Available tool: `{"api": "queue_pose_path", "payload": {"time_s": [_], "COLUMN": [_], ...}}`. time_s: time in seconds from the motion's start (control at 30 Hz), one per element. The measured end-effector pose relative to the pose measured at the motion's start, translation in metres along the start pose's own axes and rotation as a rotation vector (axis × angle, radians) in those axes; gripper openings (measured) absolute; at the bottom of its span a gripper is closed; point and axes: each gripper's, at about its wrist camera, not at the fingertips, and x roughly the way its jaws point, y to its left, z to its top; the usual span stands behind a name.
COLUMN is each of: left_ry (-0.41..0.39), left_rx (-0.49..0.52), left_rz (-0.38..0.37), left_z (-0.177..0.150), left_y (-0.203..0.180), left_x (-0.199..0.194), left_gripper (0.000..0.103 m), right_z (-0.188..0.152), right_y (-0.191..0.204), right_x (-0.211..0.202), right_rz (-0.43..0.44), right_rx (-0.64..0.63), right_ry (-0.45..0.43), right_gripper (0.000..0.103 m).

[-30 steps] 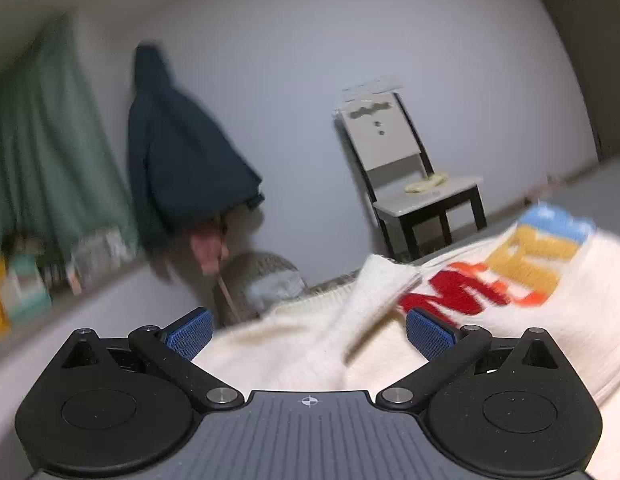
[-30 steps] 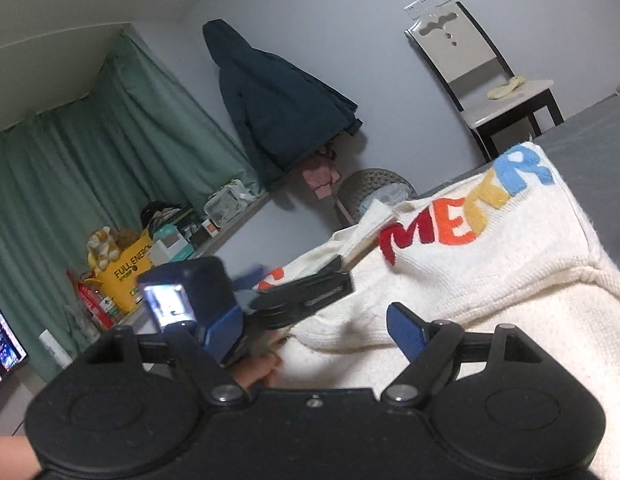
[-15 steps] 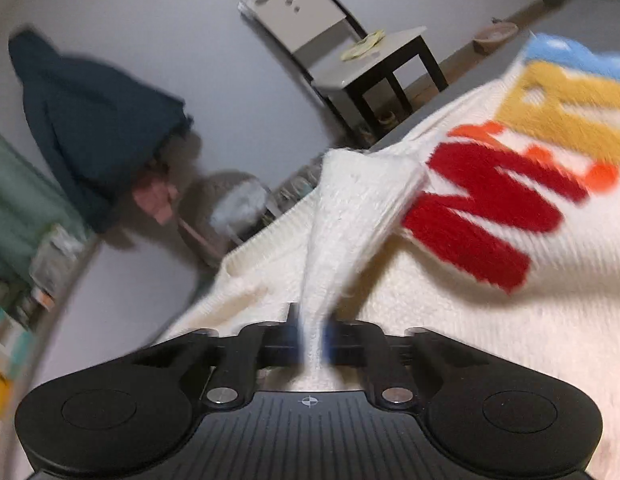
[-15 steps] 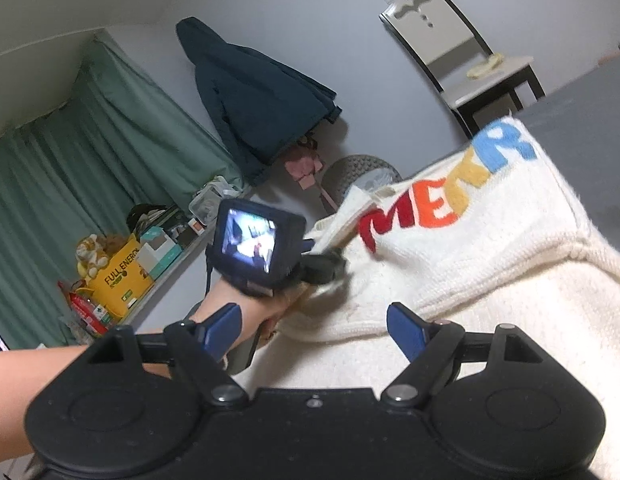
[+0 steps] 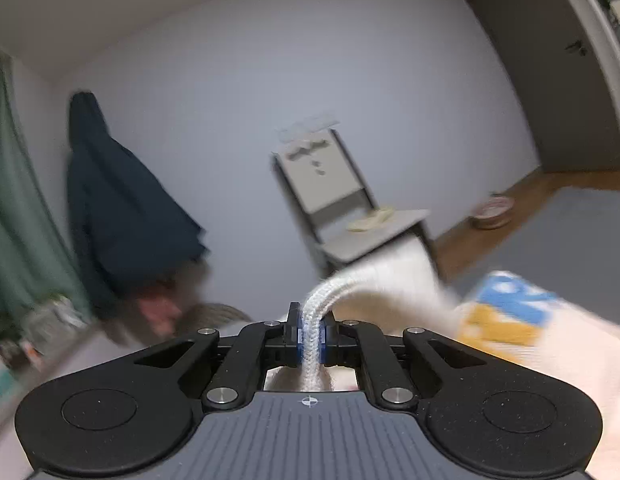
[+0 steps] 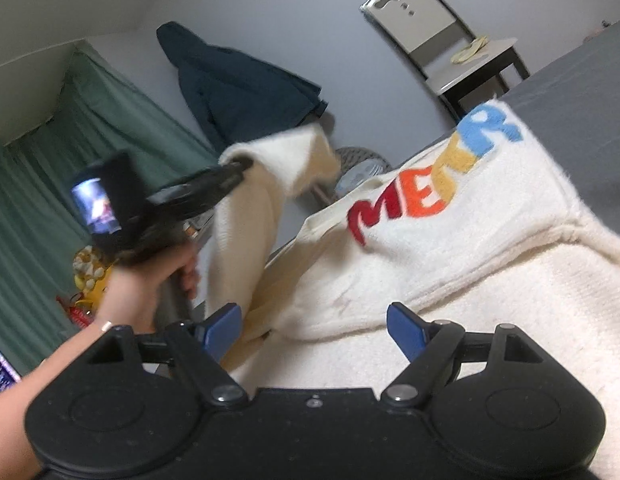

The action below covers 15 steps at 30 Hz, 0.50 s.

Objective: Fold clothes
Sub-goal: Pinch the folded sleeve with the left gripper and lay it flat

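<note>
Between the blue pads at 12 o'clock in the left wrist view, we see the left gripper (image 5: 310,340) pinched fully closed on a ribbed white sleeve (image 5: 374,284) of the sweater (image 6: 450,240). The knit passes through the pads and arches away toward 2 o'clock, blurred at its far end. From the right wrist view, the same gripper (image 6: 233,168) shows at 10 o'clock, held in the person's left hand (image 6: 149,276), lifting that sleeve clear of the sweater body.

At 6 o'clock in the right wrist view, the right gripper (image 6: 314,332) stands wide open with nothing between its blue pads (image 6: 221,326). It sits just above the cream knit, and we cannot tell whether it touches the fabric.

The sweater body lies spread over the grey surface (image 6: 582,80) from centre to 4 o'clock. Across its chest we read coloured letters (image 6: 430,184): red "M", orange "E", then a yellow letter that we cannot make out, and a blue "R". In the left wrist view only blurred yellow and blue patches appear at 3 o'clock.

Farther off, at 1 o'clock, a chair (image 6: 442,28) stands against the wall. At 11 o'clock a dark jacket (image 6: 237,80) hangs on the wall, and a green curtain (image 6: 61,136) covers 9 o'clock. The small screen on the left gripper is too blurred to read.
</note>
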Motion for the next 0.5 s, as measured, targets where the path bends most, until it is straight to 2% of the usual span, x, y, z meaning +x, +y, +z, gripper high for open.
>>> {"api": "queue_pose_path", "payload": {"time_s": [0.07, 0.17, 0.23, 0.33, 0.5], "left_ry": [0.091, 0.209, 0.235, 0.2, 0.027], "left_rx": [-0.027, -0.085, -0.141, -0.202, -0.232], "left_rz": [-0.054, -0.095, -0.093, -0.049, 0.05], "left_z": [-0.023, -0.054, -0.064, -0.058, -0.029], "left_y": [-0.018, -0.036, -0.041, -0.041, -0.028], "left_x": [0.011, 0.028, 0.032, 0.032, 0.023], "left_gripper": [0.007, 0.007, 0.007, 0.007, 0.007], "right_z": [0.003, 0.007, 0.007, 0.008, 0.01], "right_y": [-0.003, -0.014, -0.021, -0.031, -0.034], "right_x": [-0.002, -0.001, 0.0, 0.002, 0.005], "right_rz": [-0.024, -0.048, -0.054, -0.064, -0.077], "right_rx": [0.01, 0.057, 0.096, 0.147, 0.158], "right_ry": [-0.025, -0.027, -0.019, -0.011, -0.021], "right_gripper": [0.079, 0.079, 0.079, 0.079, 0.079]}}
